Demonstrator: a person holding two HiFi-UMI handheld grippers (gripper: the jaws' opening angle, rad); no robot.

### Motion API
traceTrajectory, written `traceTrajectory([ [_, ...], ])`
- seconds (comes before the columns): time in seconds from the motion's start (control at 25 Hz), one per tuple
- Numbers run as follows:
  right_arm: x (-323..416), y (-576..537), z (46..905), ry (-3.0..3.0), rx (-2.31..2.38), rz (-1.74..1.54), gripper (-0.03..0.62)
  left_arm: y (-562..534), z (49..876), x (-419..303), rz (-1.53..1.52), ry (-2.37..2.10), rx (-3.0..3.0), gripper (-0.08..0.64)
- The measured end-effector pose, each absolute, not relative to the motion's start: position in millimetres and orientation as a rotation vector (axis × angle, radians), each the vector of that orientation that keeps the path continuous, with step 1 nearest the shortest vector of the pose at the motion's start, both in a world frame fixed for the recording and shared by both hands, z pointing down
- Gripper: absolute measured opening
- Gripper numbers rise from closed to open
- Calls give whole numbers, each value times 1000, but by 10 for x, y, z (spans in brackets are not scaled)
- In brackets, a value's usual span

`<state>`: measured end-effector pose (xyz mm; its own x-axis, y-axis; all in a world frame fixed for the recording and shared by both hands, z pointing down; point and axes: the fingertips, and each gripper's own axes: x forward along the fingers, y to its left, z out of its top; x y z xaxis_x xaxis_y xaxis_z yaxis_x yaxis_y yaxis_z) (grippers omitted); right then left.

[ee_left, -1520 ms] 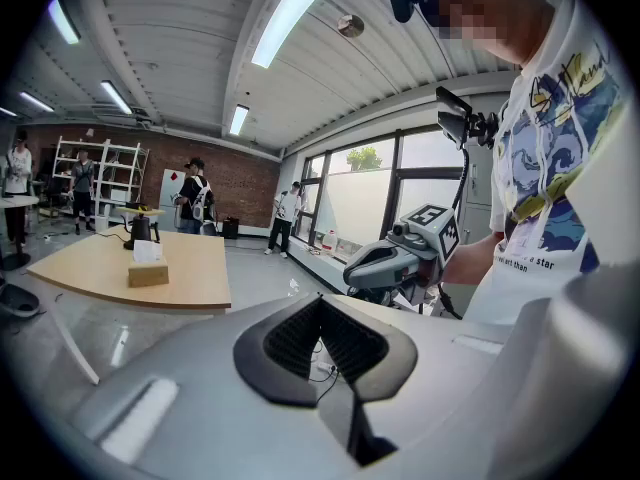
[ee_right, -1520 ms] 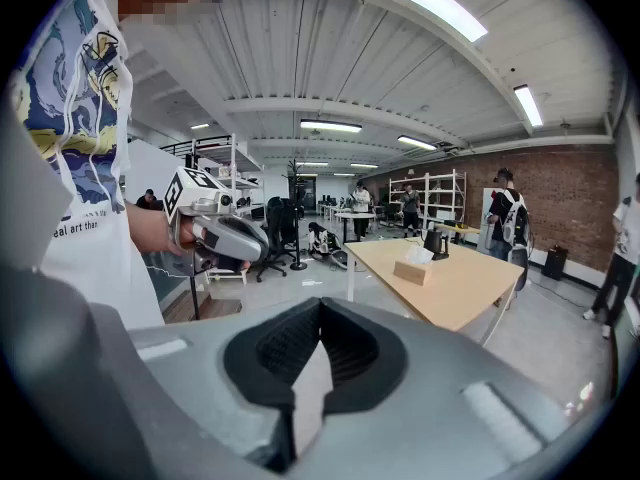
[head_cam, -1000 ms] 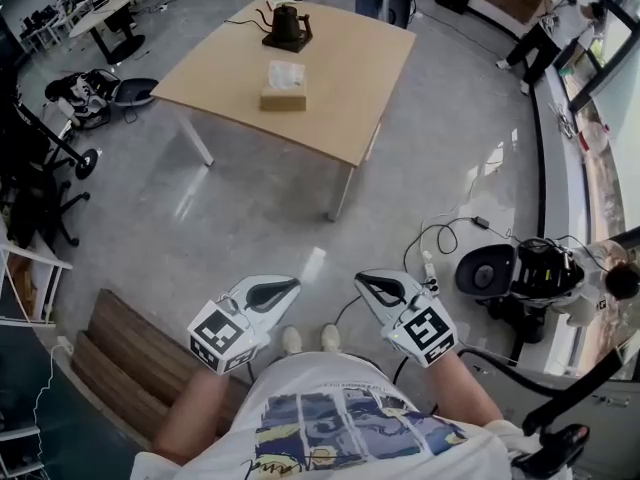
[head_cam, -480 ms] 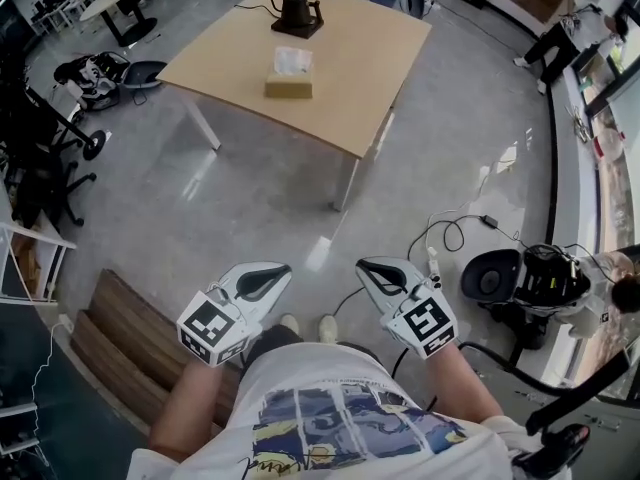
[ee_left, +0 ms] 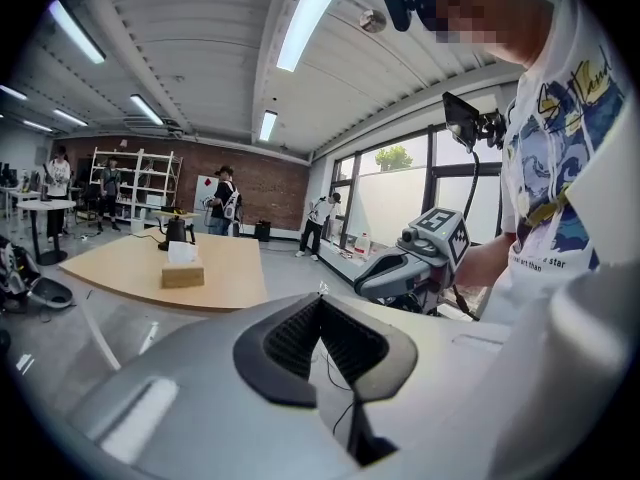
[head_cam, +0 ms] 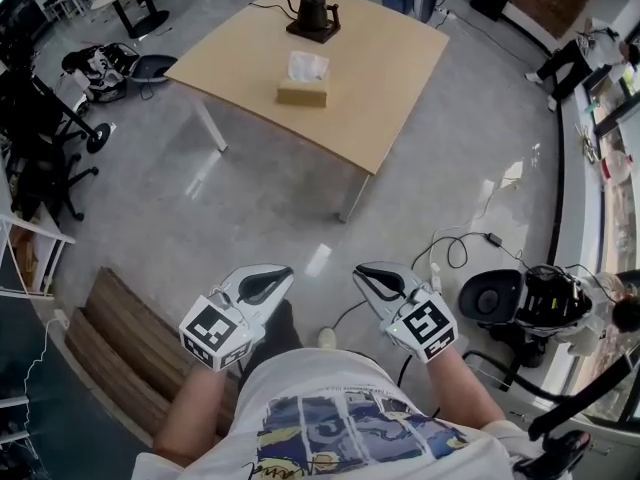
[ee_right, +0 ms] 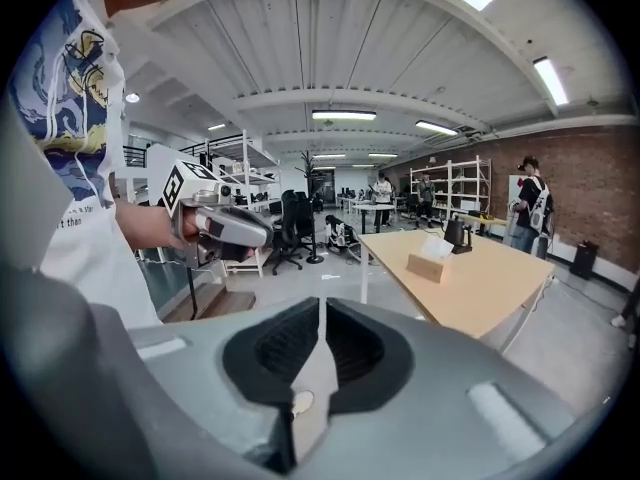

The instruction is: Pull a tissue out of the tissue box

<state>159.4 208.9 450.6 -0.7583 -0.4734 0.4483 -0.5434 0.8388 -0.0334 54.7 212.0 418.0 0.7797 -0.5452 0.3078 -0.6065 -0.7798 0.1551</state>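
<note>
Pale wood table (head_cam: pixel 380 78) stands on the grey floor (head_cam: pixel 250 208), well ahead of the person. Left gripper (head_cam: pixel 283 272) and right gripper (head_cam: pixel 362 271) sit low by the torso, well apart from the table; both pairs of jaws are closed, nothing between them. A dark kettle (head_cam: pixel 314 13) stands on the tabletop, with the tan tissue box (head_cam: pixel 303 92) near it and a white tissue (head_cam: pixel 308 65) standing up from the box top.
</note>
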Motion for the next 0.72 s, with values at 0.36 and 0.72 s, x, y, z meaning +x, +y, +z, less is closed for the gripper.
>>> traceTrajectory([
  [0.36, 846, 1255, 4461, -2549, 742, 155, 17, 1238, 4240, -54, 341, -855, 2758, 2],
  [0.72, 176, 452, 4459, -2523, 838, 165, 26, 413, 4205, -579, 389, -740, 2845, 2],
])
